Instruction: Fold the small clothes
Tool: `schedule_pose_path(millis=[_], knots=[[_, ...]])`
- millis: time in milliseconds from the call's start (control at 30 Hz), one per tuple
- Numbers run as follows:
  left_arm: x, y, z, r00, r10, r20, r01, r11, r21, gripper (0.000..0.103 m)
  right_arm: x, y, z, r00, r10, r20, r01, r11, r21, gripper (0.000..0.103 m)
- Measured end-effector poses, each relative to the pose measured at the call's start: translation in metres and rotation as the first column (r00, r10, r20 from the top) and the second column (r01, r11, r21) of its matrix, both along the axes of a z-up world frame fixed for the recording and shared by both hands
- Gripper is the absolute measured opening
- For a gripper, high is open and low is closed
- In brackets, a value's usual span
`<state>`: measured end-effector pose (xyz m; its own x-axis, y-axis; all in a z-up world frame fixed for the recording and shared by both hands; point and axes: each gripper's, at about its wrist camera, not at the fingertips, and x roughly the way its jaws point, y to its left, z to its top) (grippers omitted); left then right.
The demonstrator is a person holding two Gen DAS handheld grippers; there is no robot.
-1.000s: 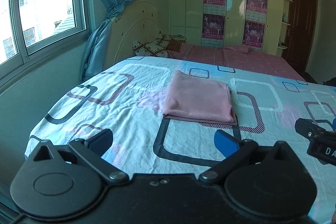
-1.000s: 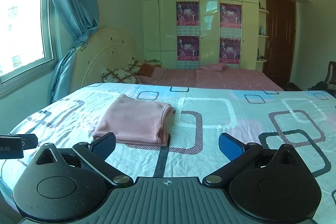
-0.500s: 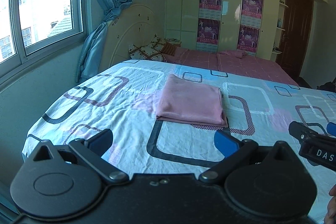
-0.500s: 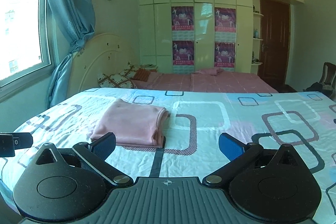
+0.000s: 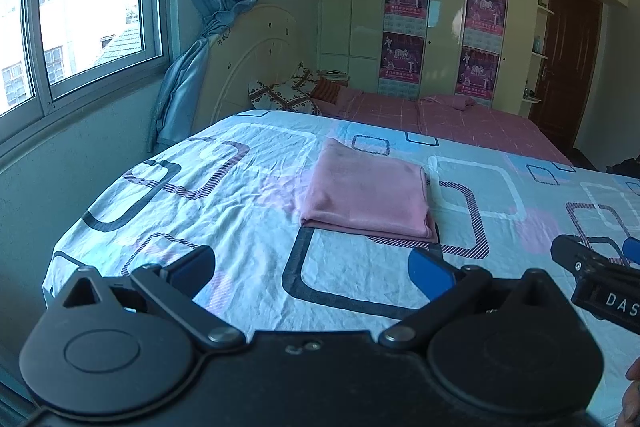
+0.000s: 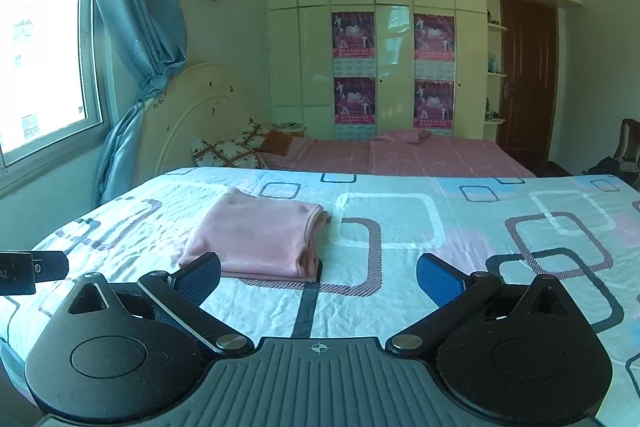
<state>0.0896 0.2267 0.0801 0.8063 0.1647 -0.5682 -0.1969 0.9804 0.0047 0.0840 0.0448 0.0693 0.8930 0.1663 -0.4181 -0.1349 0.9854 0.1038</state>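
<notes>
While the folded pink garment [image 5: 366, 193] lies untouched, left gripper [image 5: 312, 269] and right gripper [image 6: 318, 279] gape wide, empty.

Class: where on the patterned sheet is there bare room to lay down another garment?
Bare sheet lies right of the folded pink cloth, toward the white square, and left of it toward the window-side bed edge. Nowhere is crowded.

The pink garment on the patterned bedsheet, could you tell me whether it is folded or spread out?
Folded. The pink garment lies as a compact rectangle, with stacked layers showing along its right edge.
</notes>
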Motion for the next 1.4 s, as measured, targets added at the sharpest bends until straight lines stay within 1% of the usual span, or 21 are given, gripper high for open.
schedule_pose_path(millis=[1400], knots=[[0.010,0.000,-0.002,1.000,-0.007,-0.018,0.007,1.000,-0.007,0.102,0.011,-0.002,-0.005,1.000,0.014,-0.024,-0.014,1.000,0.001,0.103]])
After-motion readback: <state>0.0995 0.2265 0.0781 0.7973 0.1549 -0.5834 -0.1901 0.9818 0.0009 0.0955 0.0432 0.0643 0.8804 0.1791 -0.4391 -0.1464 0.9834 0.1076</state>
